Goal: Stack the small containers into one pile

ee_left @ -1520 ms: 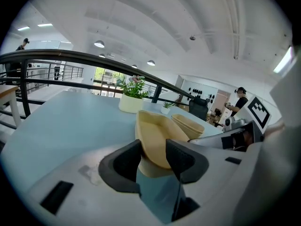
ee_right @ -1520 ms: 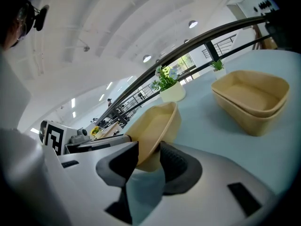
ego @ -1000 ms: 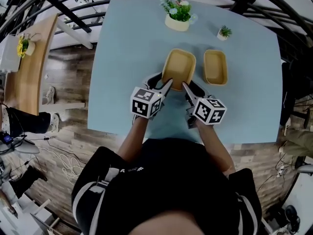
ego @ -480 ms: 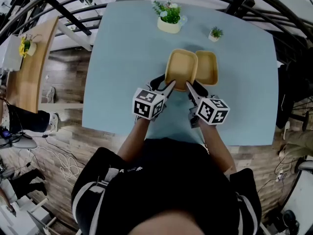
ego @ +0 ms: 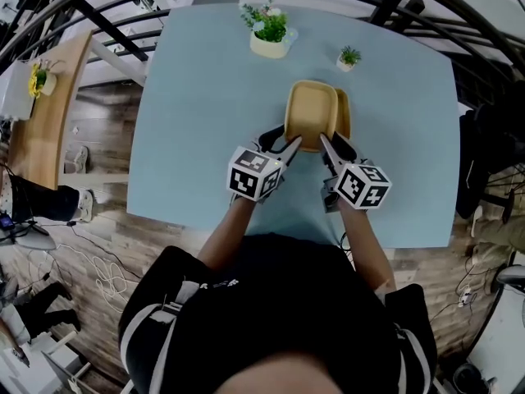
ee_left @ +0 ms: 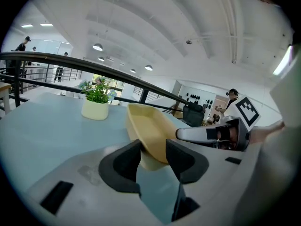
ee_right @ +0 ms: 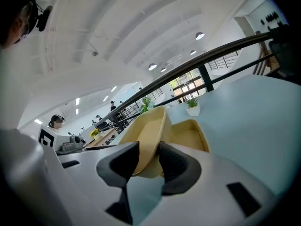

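Observation:
A shallow yellow container (ego: 310, 112) is held up and tilted, its near rim pinched from both sides. My left gripper (ego: 290, 145) is shut on its left near corner, my right gripper (ego: 326, 144) on its right near corner. In the left gripper view the container (ee_left: 146, 130) rises between the dark fingers (ee_left: 126, 165), with the right gripper (ee_left: 211, 133) beyond. A second yellow container (ego: 344, 113) lies on the table, mostly hidden under the held one. In the right gripper view the held container (ee_right: 149, 134) leans over the second container (ee_right: 191, 134).
The light blue table (ego: 205, 138) carries a flowering plant in a cream pot (ego: 269, 33) and a small potted plant (ego: 348, 57) at its far side. A wooden table (ego: 41, 121) stands at the left, with dark railings above.
Both grippers have carried the held container to the right. It was beside the second container; now it overlaps and covers most of it.

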